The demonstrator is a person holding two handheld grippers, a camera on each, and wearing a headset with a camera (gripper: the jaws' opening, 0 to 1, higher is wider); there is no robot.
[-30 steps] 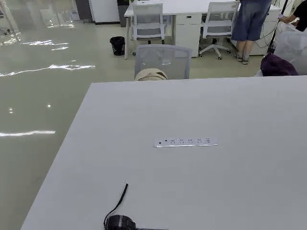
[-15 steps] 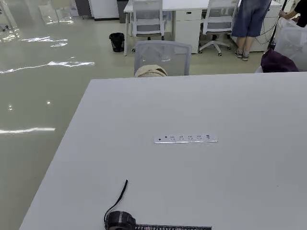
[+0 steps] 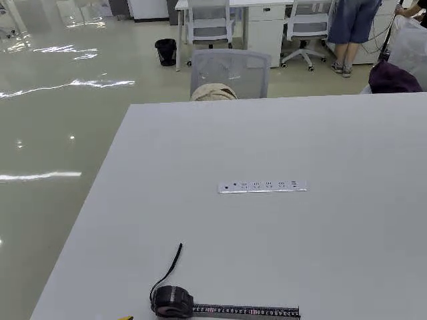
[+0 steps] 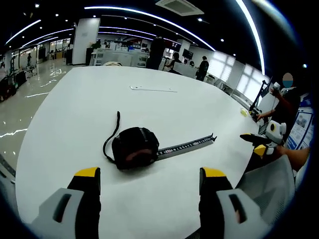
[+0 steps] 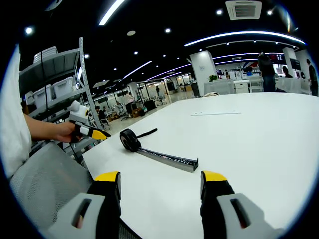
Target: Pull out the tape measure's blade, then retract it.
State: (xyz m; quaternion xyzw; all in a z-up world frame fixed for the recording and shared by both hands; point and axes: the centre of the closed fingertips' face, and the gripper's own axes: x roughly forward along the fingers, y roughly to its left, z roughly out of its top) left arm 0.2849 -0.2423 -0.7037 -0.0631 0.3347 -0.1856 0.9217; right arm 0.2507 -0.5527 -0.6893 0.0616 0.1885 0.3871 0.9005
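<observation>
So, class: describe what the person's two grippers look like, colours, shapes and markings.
They match. The left gripper and the right gripper each have two grey jaws with a slot-shaped cut-out, black upper sections and bright yellow tips.

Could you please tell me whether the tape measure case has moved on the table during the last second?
No. The tape measure case sits at the same offset below-left of the power strip; only the camera tilted.

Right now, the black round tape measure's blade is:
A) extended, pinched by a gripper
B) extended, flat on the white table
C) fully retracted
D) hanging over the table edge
B: the marked blade lies flat on the white table, out of the black round tape measure, nothing gripping it.
</observation>
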